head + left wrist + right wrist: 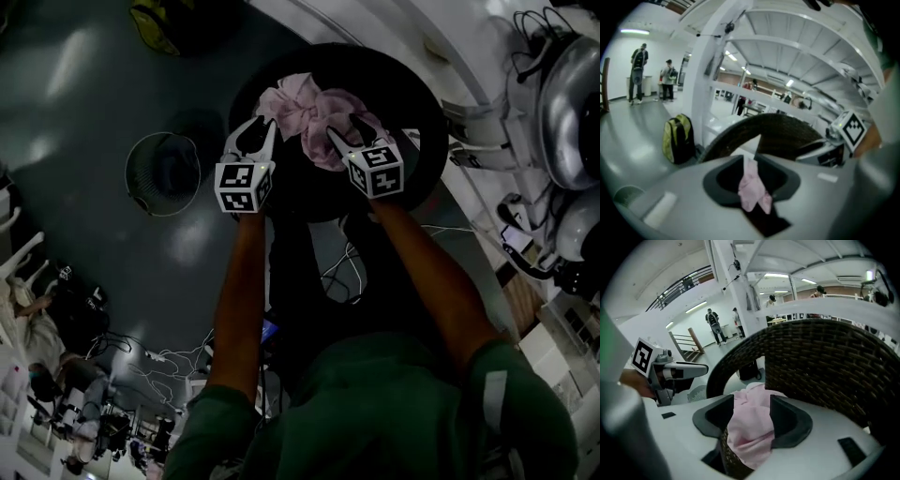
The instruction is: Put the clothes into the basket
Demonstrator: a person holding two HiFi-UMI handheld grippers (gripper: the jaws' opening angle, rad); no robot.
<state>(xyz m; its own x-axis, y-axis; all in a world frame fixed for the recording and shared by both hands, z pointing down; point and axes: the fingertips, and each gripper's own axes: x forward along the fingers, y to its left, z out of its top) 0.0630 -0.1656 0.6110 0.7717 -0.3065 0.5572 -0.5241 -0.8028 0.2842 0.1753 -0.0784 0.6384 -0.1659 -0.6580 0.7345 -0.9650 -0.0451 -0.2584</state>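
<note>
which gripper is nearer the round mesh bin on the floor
Left. The left gripper is at the basket edge toward the mesh bin; the right gripper is farther across.

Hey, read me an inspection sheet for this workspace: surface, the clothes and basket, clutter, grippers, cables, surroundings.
Surface: dark glossy floor; no table seen.
Job's things: pink cloth lying in the dark wicker basket.
Clutter: round mesh bin and yellow backpack on the floor.
Grippers: left gripper and right gripper both over the basket, jaws apart, pink cloth between each pair.
Cables: thin white cables on the floor beside the basket.
Surroundings: white frame; people standing far off.
</note>
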